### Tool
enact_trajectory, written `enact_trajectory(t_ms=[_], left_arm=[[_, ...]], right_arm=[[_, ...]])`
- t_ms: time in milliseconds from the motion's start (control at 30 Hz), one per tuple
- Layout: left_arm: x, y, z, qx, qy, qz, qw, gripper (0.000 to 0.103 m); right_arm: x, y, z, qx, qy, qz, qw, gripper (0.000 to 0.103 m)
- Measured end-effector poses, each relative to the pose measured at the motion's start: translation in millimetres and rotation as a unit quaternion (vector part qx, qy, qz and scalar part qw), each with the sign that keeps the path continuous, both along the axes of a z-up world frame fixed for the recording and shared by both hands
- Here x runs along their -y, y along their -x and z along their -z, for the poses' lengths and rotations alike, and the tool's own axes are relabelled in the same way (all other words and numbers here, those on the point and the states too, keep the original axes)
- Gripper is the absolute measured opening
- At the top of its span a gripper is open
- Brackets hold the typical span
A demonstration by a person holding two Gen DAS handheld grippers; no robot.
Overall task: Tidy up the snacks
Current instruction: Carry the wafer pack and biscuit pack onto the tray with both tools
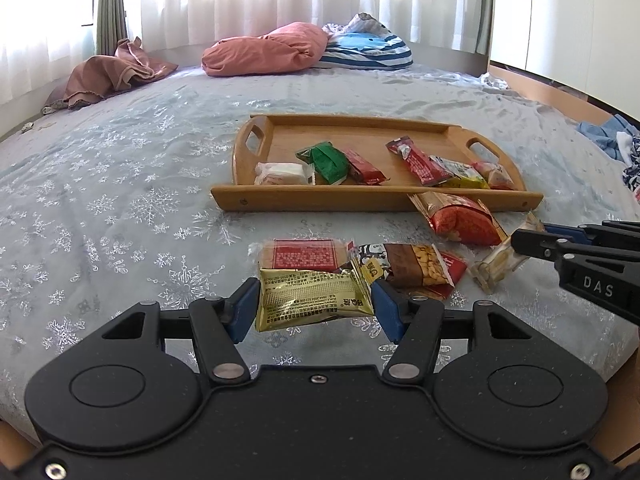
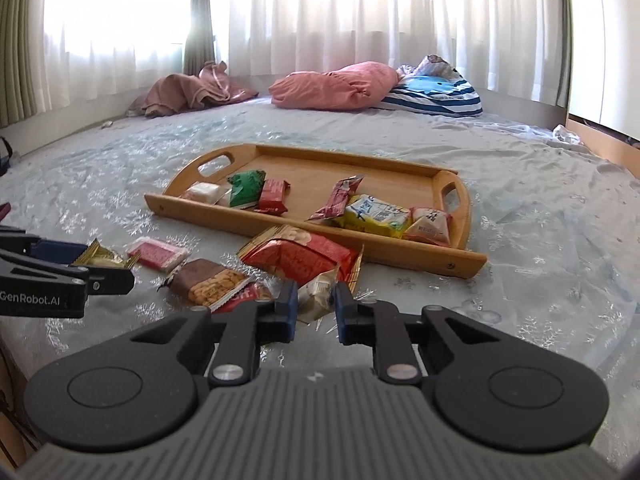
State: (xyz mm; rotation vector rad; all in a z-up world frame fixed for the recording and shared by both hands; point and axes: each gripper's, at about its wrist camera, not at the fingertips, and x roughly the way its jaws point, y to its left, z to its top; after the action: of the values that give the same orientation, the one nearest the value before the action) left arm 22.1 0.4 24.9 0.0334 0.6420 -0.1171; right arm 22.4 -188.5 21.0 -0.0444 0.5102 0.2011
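A gold foil snack packet (image 1: 316,298) hangs just above the bedspread with my left gripper (image 1: 314,304) shut on it, its blue pads (image 1: 244,310) pressing both ends. My right gripper (image 2: 316,308) is shut on a small clear packet of pale biscuits (image 2: 316,294), seen from the side in the left wrist view (image 1: 496,268). The wooden tray (image 1: 376,200) lies beyond, holding several snacks: white, green, red, yellow and pink packets. Loose on the bed before it lie a big red bag (image 2: 300,254), a brown cracker packet (image 2: 212,284) and a pink wafer pack (image 2: 158,254).
Pink pillow (image 1: 264,52), striped blue pillow (image 1: 368,48) and brown cloth (image 1: 112,72) lie at the bed's far side under white curtains. Blue clothes (image 1: 608,136) sit at the right edge. A wooden bed frame (image 1: 544,88) runs along the right.
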Motion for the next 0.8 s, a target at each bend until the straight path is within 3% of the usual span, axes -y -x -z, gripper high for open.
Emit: enact_trajectory(t_ms=[433, 800], left_arm=[[-10, -25, -26, 0.026, 0.013, -0.011, 0.9995, 0.057], [-21, -74, -55, 0.043, 0.027, -0.017, 0.9986, 0.057]], right_arm=[[14, -8, -19, 0.011, -0.024, 0.045, 0.999, 0.014], [33, -34, -43, 0.004, -0.061, 0.091, 0.994, 0.014]])
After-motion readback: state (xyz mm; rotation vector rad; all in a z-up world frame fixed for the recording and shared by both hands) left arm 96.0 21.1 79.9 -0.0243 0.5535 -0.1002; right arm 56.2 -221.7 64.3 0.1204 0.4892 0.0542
